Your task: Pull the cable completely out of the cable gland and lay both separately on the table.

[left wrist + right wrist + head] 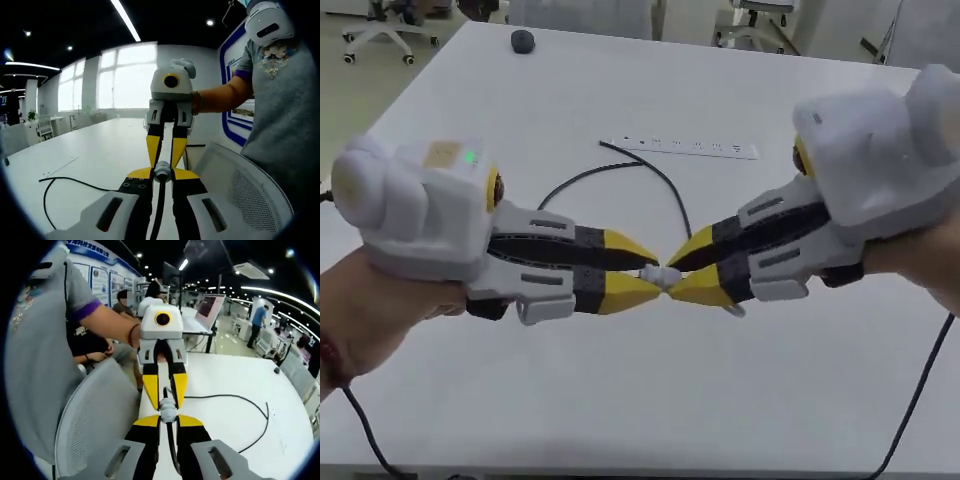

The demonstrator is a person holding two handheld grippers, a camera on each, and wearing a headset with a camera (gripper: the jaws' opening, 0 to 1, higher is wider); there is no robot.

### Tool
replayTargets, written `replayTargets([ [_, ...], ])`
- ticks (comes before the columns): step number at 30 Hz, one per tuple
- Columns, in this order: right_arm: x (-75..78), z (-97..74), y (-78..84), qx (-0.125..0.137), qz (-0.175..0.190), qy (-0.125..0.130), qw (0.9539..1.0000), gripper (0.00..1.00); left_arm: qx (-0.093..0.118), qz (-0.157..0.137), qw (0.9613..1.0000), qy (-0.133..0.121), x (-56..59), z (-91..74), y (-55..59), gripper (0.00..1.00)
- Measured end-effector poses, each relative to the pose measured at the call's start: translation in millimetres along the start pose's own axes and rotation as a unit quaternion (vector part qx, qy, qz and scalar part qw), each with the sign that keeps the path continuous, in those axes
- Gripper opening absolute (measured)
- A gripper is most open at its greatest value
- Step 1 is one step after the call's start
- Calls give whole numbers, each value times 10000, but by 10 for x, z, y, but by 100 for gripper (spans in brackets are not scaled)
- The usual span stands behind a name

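1. White table [620,400] lies under the two grippers, which meet tip to tip at the centre of the head view, held just above it.
2. From the left of the frame, the left gripper [650,270] has its yellow-tipped jaws drawn in to a narrow gap. They pinch one end of the small pale cable gland [660,276].
3. From the right of the frame, the right gripper [682,272] has its jaws almost closed on the gland's other end. The gland sits squeezed between the two pairs of tips, off the table.
4. The black cable [672,200] runs from the gland up the middle of the frame and bends left. There it lies on the table, close to a white power strip [692,148] in the upper centre.
5. In the left gripper view, the gland's round grey end [162,171] shows at lower centre between that gripper's own tips. A length of cable [159,212] drops from it between the jaws toward the bottom edge.
6. In the right gripper view, the gland [168,409] looks ribbed and white at centre, just above that gripper's own tips. Cable hangs below it between the jaws, and more cable [250,407] curves across the table at the right of the frame.
7. A small dark object [523,40] rests on the table in the upper left of the head view, well apart from the grippers.
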State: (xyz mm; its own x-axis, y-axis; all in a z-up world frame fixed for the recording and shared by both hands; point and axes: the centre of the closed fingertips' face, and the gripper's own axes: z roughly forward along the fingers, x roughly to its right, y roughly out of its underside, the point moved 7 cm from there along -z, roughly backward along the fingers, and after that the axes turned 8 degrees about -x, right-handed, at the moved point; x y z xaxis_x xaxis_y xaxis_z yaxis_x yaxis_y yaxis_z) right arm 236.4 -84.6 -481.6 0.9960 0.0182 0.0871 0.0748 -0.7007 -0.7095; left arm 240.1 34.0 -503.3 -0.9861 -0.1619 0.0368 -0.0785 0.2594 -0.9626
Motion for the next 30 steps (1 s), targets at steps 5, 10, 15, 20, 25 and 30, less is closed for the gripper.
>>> replayTargets([
  [5,-7,20,-19,-62,-370,509,9980,6,9,-39,10000,-84,-14,-16,1,14],
  [10,-49,46,-18,-157,-681,900,9935,6,-23,-39,9999,-131,-22,-26,14,13],
  [15,-59,37,-38,-321,-1214,1318,9833,6,47,-95,9998,-171,-40,-28,-2,13],
  [20,-69,42,-21,-495,-1515,1414,9770,6,23,-79,9999,-150,-32,-4,4,14],
  [25,-3,14,58,-240,-573,824,9947,7,-53,-45,9999,-142,-16,21,40,14],
  [30,49,-113,92,313,877,104,9956,18,-2,31,9999,-139,-11,-17,18,14],
])
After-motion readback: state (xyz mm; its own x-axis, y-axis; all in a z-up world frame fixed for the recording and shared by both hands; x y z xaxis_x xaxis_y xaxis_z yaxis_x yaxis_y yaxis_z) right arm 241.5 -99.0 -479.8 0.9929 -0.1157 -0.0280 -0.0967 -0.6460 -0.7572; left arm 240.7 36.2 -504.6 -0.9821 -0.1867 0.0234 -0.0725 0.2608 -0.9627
